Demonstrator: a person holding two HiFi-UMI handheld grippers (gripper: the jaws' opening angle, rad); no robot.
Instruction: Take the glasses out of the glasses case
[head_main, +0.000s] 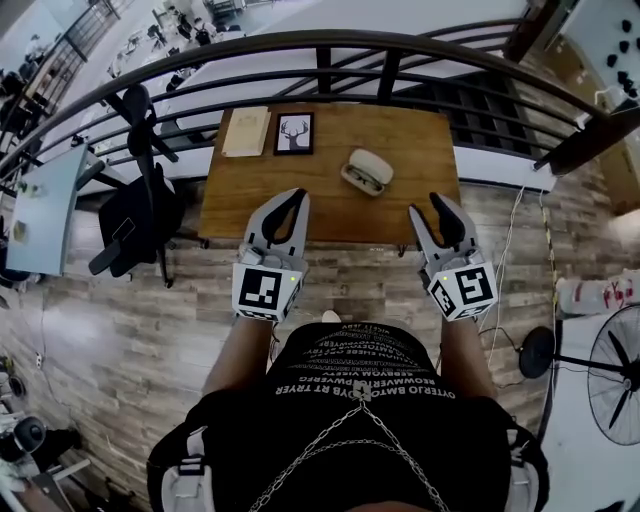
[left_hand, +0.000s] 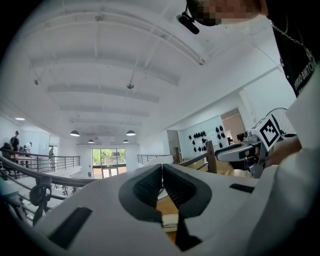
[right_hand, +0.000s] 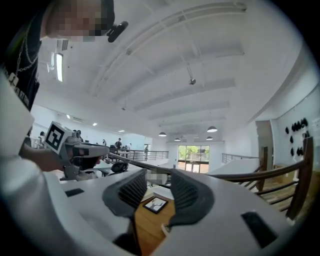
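A white oval glasses case (head_main: 367, 170) lies on the wooden table (head_main: 250, 200), right of centre; its lid looks raised, and I cannot make out the glasses. My left gripper (head_main: 297, 197) hovers at the table's near edge, left of the case, shut with nothing between its jaws (left_hand: 162, 167). My right gripper (head_main: 430, 212) is held at the near edge below and right of the case, open and empty (right_hand: 159, 176). Both point level toward the table and are well short of the case.
A tan notebook (head_main: 246, 131) and a framed deer picture (head_main: 294, 133) lie at the table's far left; the picture (right_hand: 156, 203) also shows between the right jaws. A dark railing (head_main: 320, 45) runs behind the table. An office chair (head_main: 135, 215) stands left, a fan (head_main: 615, 375) right.
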